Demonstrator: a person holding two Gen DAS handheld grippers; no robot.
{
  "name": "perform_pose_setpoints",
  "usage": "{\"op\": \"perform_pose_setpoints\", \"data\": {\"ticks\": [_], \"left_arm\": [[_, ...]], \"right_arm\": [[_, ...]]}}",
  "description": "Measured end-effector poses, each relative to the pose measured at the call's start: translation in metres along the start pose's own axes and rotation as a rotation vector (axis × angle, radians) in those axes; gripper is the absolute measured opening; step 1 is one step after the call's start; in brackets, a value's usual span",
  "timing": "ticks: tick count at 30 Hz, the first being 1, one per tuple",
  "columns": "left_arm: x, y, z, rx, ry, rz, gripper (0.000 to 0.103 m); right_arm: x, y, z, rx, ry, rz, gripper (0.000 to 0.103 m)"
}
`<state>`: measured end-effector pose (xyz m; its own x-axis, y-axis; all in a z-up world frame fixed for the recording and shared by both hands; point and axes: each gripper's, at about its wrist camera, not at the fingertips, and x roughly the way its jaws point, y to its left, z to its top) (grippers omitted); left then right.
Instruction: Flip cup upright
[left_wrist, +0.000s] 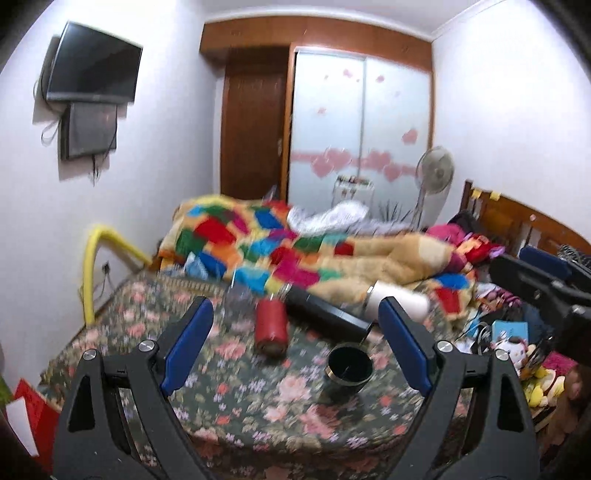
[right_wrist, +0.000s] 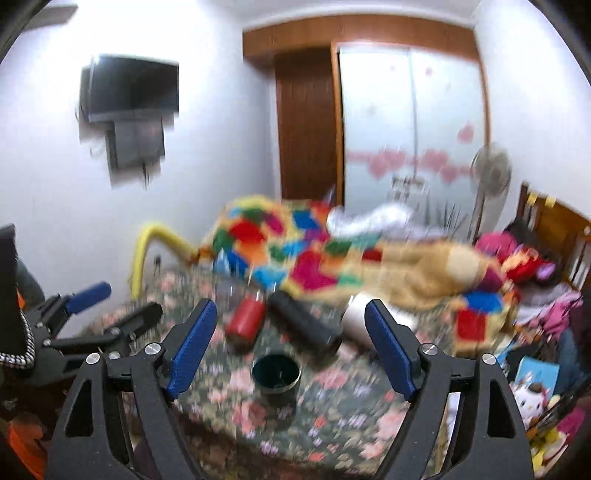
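Jaws of both the left gripper (left_wrist: 295, 345) and the right gripper (right_wrist: 291, 347) stand wide and empty; the dark cup (right_wrist: 276, 372) already sits mouth-up on the floral bed (right_wrist: 332, 424) below them; likely only withdrawal remains.

Home bedroom, lived-in. Bed (left_wrist: 258, 398) w/ floral sheet fills the foreground, a rumpled patchwork blanket (left_wrist: 280, 243) heaped across it, wooden headboard (left_wrist: 517, 218) at right. Sliding-door wardrobe (left_wrist: 360, 122) w/ pink heart decals on the far wall, brown door (left_wrist: 253, 133) next to it. TV (left_wrist: 94, 62) mounted high on the left wall, standing fan (left_wrist: 435, 171) by the wardrobe, soft toys (left_wrist: 517, 350) and clothes piled at the bedside.
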<state>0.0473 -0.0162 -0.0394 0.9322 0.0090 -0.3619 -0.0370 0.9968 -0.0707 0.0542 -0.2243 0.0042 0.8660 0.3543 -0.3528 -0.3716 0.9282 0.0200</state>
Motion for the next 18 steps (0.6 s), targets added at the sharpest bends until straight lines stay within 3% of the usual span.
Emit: {"op": "perform_pose_setpoints", "data": {"ticks": [6, 11, 15, 18], "left_arm": [[-0.052, -0.009, 0.020, -0.002, -0.139, -0.034, 0.091], [-0.082, -0.010, 0.023, -0.009, -0.207, -0.031, 0.095], [-0.092, -0.010, 0.020, -0.006, -0.224, -0.020, 0.101], [-0.096, -0.010, 0.017, -0.004, -0.232, -0.005, 0.102]], "right_arm": [[-0.043, 0.006, 0.007, 0.028, -0.142, -0.014, 0.084], [-0.053, 0.009, 0.005, 0.040, -0.186, -0.033, 0.091], [-0.056, 0.012, 0.002, 0.043, -0.199, -0.059, 0.103], [-0.060, 0.013, 0.001, 0.041, -0.195, -0.062, 0.103]]}}
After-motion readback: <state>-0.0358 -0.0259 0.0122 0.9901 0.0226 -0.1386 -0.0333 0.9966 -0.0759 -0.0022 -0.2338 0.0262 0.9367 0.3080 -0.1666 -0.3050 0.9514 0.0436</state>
